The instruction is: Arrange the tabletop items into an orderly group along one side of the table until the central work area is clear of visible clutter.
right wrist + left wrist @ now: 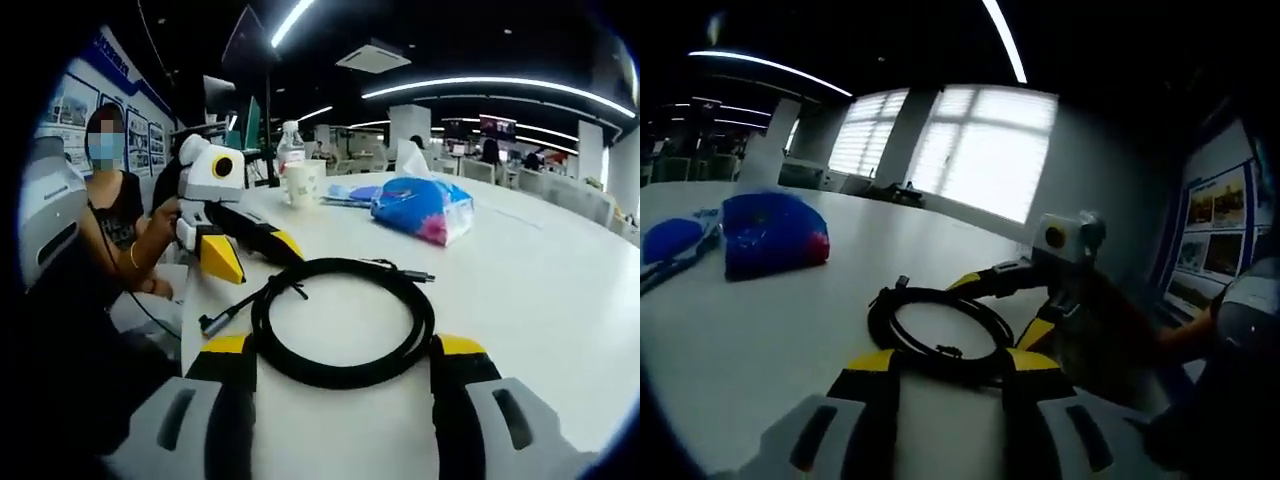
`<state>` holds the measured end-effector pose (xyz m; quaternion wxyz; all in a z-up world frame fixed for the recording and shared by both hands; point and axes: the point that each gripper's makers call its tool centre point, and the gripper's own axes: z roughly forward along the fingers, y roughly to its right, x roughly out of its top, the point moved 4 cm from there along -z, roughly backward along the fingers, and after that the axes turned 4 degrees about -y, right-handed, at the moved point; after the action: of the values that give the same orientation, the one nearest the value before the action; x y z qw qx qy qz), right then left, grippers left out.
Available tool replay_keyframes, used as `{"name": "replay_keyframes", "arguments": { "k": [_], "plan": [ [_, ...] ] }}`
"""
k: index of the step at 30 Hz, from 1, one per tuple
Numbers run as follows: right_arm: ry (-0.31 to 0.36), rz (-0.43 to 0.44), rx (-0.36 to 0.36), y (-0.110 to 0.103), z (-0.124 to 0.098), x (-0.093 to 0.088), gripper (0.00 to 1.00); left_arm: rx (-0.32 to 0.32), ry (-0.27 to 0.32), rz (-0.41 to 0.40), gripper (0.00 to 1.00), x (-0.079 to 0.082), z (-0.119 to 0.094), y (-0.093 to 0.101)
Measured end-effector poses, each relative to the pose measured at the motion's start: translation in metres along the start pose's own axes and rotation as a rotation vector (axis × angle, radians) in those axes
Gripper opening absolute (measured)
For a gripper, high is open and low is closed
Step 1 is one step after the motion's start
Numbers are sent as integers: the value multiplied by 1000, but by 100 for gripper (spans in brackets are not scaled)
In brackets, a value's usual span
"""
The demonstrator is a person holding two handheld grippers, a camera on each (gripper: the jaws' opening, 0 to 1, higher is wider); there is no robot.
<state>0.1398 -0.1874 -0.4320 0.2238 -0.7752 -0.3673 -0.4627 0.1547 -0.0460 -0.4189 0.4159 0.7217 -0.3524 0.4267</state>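
A coiled black cable [938, 322] [340, 320] lies on the white table [740, 350] [540, 290]. In the left gripper view my left gripper [955, 365] stands open, its yellow-tipped jaws on either side of the coil's near edge. In the right gripper view my right gripper [342, 350] is open too, with the coil lying between its wide-spread jaws. Each gripper shows across the cable in the other's view: the right gripper [1002, 305] from the right, the left gripper [255, 255] from the left, held by a person's hand [165, 225].
A blue tissue pack [775, 235] [425, 210] lies further along the table. A paper cup [305, 183] and a clear bottle [290, 145] stand behind it, beside blue items [670, 240]. A seated person [110, 200] is at the table's edge.
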Motion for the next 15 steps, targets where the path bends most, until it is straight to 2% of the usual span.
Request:
{"name": "replay_keyframes", "arguments": {
  "k": [7, 15],
  "plan": [
    [24, 37, -77, -4, -7, -4, 68, -52, -27, -2, 40, 2, 6, -1],
    [66, 108, -161, -7, -14, -8, 66, -57, -18, 1, 37, 4, 15, 0]
  ]
}}
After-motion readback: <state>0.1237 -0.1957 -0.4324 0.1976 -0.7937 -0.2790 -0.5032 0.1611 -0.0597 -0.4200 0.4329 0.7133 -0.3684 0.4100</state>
